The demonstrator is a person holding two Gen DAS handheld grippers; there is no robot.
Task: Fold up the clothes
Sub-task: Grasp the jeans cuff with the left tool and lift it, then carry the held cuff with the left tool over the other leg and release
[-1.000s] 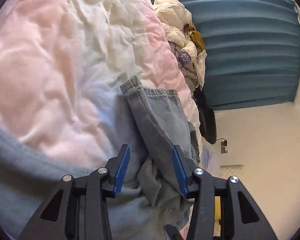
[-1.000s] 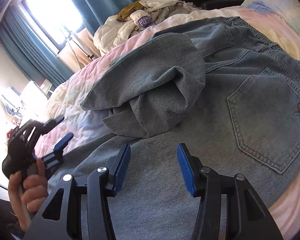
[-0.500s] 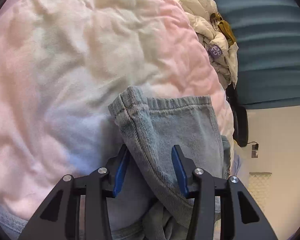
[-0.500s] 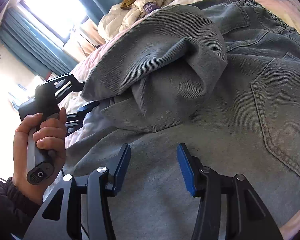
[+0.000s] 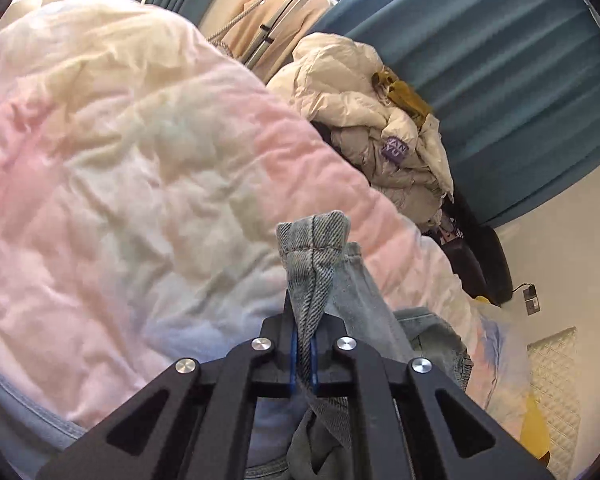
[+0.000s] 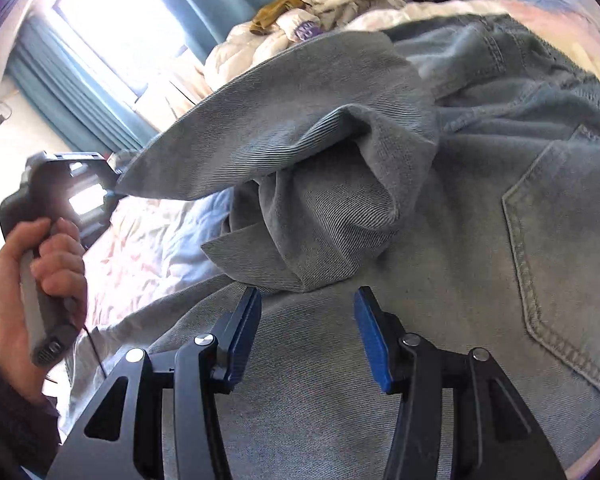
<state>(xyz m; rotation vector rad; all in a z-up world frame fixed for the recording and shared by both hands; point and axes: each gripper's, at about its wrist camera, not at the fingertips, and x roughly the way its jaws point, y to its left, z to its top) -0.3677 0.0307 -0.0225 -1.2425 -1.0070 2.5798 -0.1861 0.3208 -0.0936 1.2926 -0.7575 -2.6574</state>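
Observation:
Light blue jeans lie spread over the bed, back pocket up, with one leg pulled up and folded back over them. My left gripper has its jaws closing tight on that leg's hem, the pads pressing the bunched denim, which hangs lifted above the quilt. In the right wrist view the left gripper shows at the left, held by a hand, pinching the leg's end. My right gripper hovers open just above the flat denim, with nothing between its fingers.
A pastel pink and white quilt covers the bed. A pile of pale clothes sits at the bed's far end against teal curtains. A bright window lies beyond. A dark chair stands beside the bed.
The left gripper closed on the jeans leg's hem and rose with it, lifting the leg off the quilt. The right gripper stayed open in place.

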